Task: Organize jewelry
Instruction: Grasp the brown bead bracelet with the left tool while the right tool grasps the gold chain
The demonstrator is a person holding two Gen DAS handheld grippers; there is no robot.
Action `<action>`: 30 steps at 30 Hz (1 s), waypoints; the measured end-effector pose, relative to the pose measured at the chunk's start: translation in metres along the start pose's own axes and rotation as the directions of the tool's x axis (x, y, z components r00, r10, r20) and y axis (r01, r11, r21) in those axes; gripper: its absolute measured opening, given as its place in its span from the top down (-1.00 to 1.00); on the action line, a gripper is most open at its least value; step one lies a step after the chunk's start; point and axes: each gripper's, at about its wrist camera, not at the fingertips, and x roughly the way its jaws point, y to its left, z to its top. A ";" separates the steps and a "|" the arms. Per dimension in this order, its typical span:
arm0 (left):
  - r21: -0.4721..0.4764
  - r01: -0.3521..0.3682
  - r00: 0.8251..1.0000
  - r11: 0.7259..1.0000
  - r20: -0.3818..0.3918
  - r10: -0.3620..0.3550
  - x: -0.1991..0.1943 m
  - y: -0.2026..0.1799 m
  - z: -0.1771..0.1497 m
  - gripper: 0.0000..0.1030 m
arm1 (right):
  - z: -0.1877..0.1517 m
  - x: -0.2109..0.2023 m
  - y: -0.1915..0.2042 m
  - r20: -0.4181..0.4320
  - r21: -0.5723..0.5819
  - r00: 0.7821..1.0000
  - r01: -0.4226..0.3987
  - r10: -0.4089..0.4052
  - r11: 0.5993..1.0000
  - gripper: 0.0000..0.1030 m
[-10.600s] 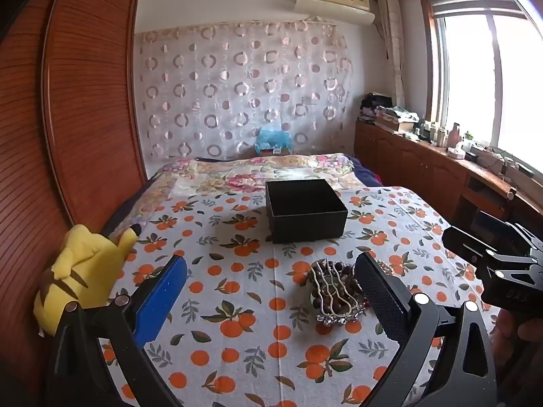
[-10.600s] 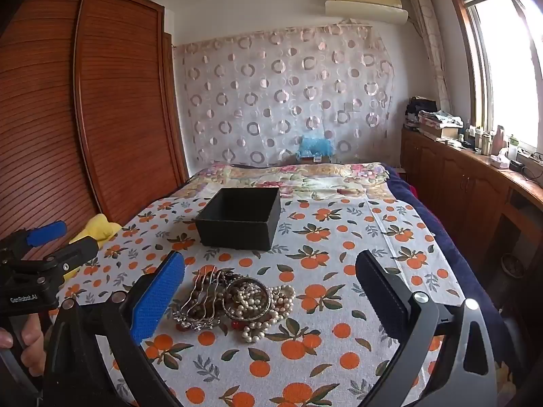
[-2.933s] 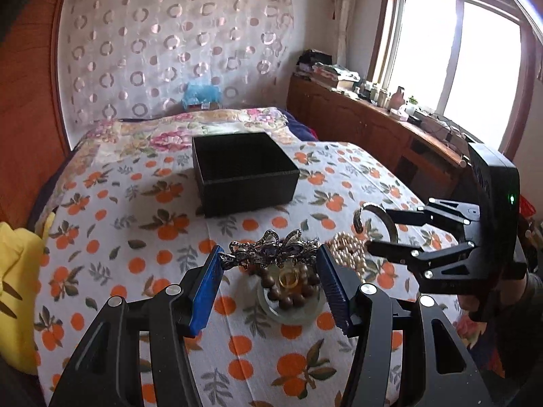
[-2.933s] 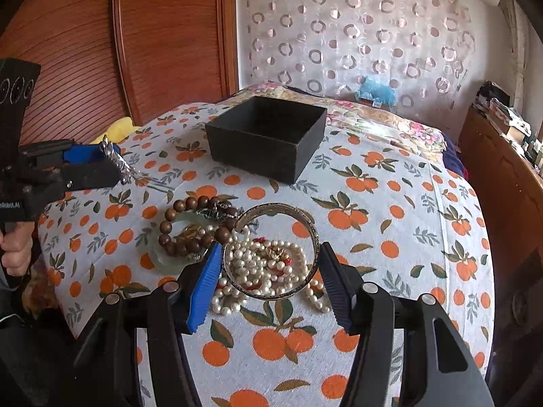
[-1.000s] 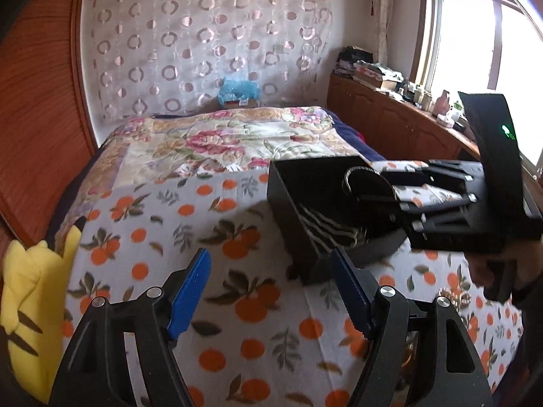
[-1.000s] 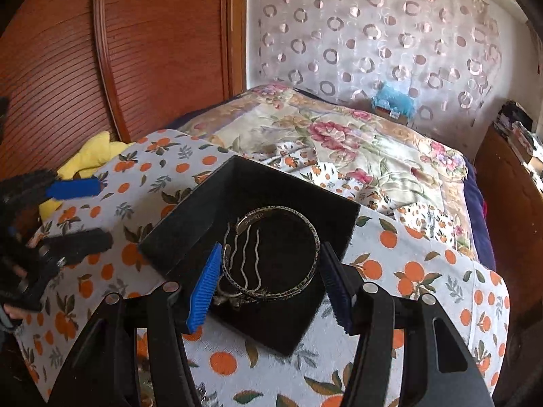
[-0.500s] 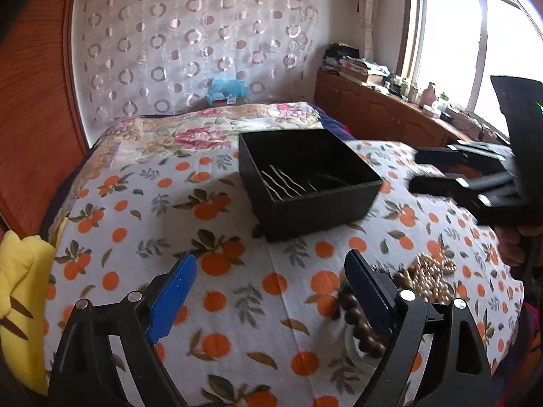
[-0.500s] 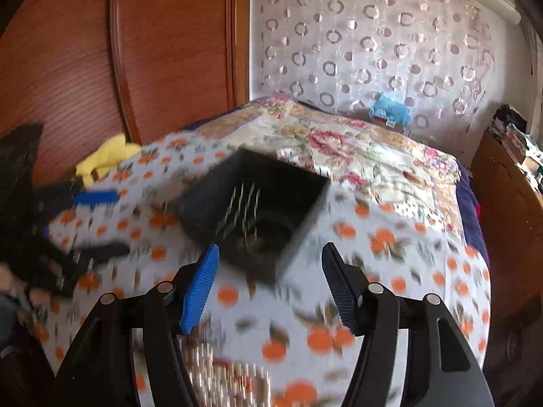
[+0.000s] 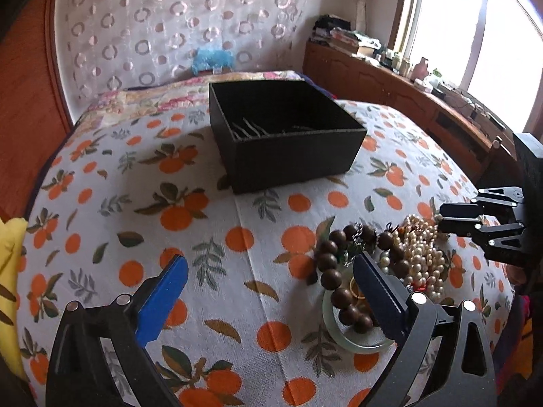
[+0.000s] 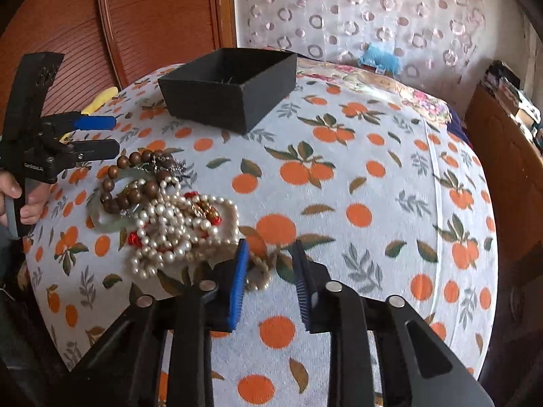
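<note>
Orange-print bedspread (image 10: 356, 176): jewelry heap (image 10: 169, 217) just left of right gripper (image 10: 269, 264), narrowing, nothing clamped. Nearer still to left gripper (image 9: 271, 291), spread wide, empty, wooden-bead bracelet (image 9: 334, 271) beside its right finger. Black box (image 9: 292, 156) beyond.

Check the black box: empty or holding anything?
Not empty: thin silvery prongs lie on the floor of the open black box; the rest inside is too dark to tell.
</note>
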 end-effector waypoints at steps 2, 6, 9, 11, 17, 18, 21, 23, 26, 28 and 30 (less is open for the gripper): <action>0.001 0.003 1.000 1.000 -0.013 -0.003 0.002 0.000 -0.002 -0.83 | -0.001 0.001 0.001 -0.007 -0.004 1.000 0.004 -0.004 1.000 0.55; 0.018 0.012 0.999 1.000 -0.034 -0.012 0.005 -0.005 -0.005 -0.83 | -0.001 0.001 0.002 -0.018 -0.025 0.999 0.042 -0.042 0.999 0.64; 0.026 0.023 0.999 0.999 -0.040 -0.022 0.006 -0.009 -0.007 -0.83 | 0.001 0.003 0.000 -0.020 -0.019 0.998 0.059 -0.059 0.998 0.67; 0.031 0.041 0.998 0.999 -0.040 -0.040 0.006 -0.012 -0.007 -0.83 | 0.002 0.004 0.000 -0.014 -0.019 0.998 0.057 -0.057 0.998 0.74; 0.043 0.105 0.994 0.994 -0.040 -0.103 0.000 -0.021 -0.007 -0.30 | -0.002 0.003 -0.003 0.017 0.009 0.999 0.036 -0.037 0.999 0.76; 0.047 0.109 0.993 0.993 -0.042 -0.107 0.000 -0.023 -0.006 -0.23 | -0.004 0.003 -0.003 0.033 0.007 0.999 0.038 -0.038 0.999 0.76; 0.035 0.119 0.992 0.992 -0.046 -0.117 0.001 -0.024 -0.004 0.09 | -0.008 0.001 -0.004 0.054 0.017 0.998 0.028 -0.029 0.999 0.76; 0.025 0.130 0.990 0.991 -0.053 -0.129 0.003 -0.024 -0.002 0.19 | -0.008 0.001 -0.005 0.055 0.022 0.998 0.022 -0.023 1.000 0.76; 0.012 0.138 0.988 0.990 -0.070 -0.137 0.008 -0.023 0.002 0.29 | -0.009 0.001 -0.006 0.055 0.019 0.998 0.025 -0.026 0.999 0.76; -0.009 0.137 0.987 0.990 -0.085 -0.138 0.012 -0.019 0.003 0.42 | -0.008 0.001 -0.006 0.056 0.021 0.998 0.023 -0.024 1.000 0.76; -0.028 0.149 0.985 0.988 -0.089 -0.151 0.014 -0.016 0.004 0.42 | -0.008 0.001 -0.006 0.055 0.021 0.998 0.023 -0.024 1.000 0.76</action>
